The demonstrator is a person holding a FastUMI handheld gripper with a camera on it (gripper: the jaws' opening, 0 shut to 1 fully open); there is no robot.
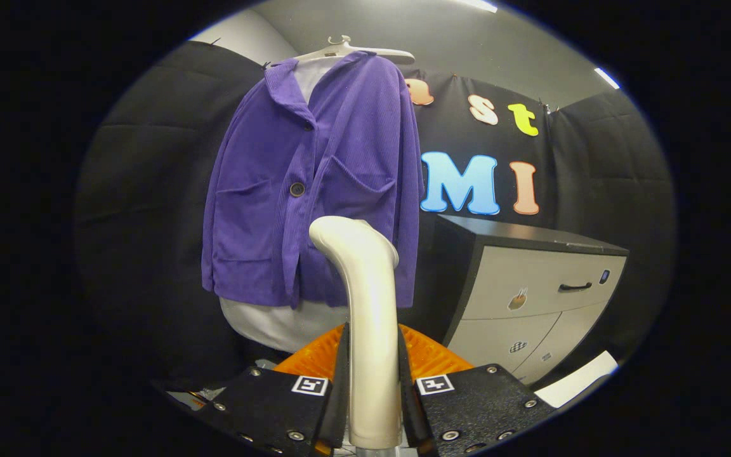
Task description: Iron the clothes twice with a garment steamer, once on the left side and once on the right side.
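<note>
A purple corduroy jacket (315,184) hangs on a white hanger (353,51) over a white garment whose hem (276,324) shows below it. My gripper (373,374) is shut on the handle of a cream-white garment steamer (365,304), both fingers pressing its sides. The steamer stands upright between the fingers, and its bent head (346,231) points toward the jacket's lower right part, near the pocket. I cannot tell whether the head touches the cloth.
A cabinet with a black top and pale drawers (530,285) stands to the right of the jacket. An orange ridged object (429,358) lies just beyond the fingers. A white flat piece (578,377) lies near the cabinet's foot.
</note>
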